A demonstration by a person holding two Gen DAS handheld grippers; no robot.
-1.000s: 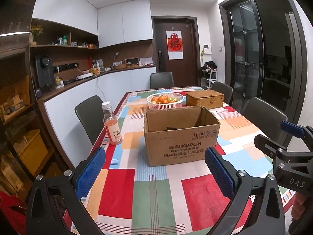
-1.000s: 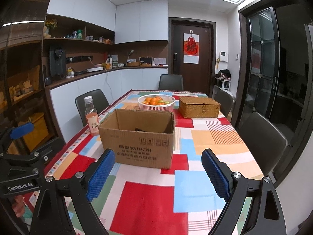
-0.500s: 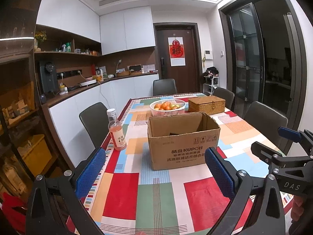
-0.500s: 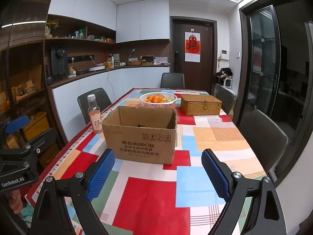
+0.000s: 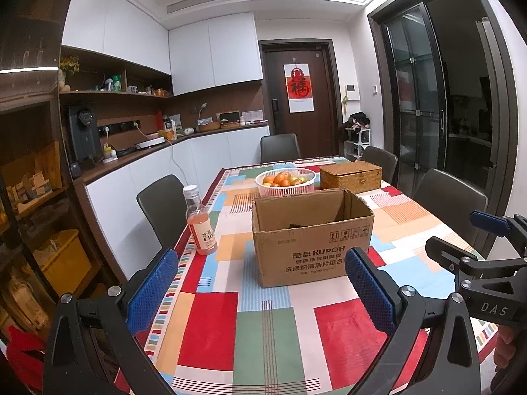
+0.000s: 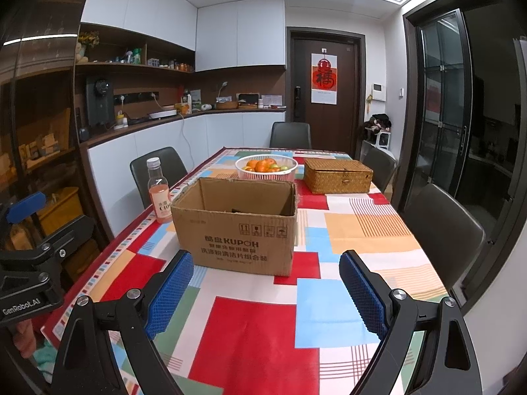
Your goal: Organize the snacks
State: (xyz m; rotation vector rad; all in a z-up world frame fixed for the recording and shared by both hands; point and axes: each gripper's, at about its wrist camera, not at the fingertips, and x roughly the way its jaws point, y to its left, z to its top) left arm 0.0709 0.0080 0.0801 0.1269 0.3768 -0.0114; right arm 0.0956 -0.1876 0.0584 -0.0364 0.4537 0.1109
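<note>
the left gripper (image 5: 262, 291) is held level and pointing forward, its two blue-padded fingers (image 5: 152, 288) spread wide with nothing between them. the right gripper (image 6: 265, 291) sits in the same pose, fingers (image 6: 362, 296) wide apart and empty. the two are side by side and apart, each showing at the edge of the other's view, with a bit of the person's hand (image 5: 507, 350) visible under the right one.
</note>
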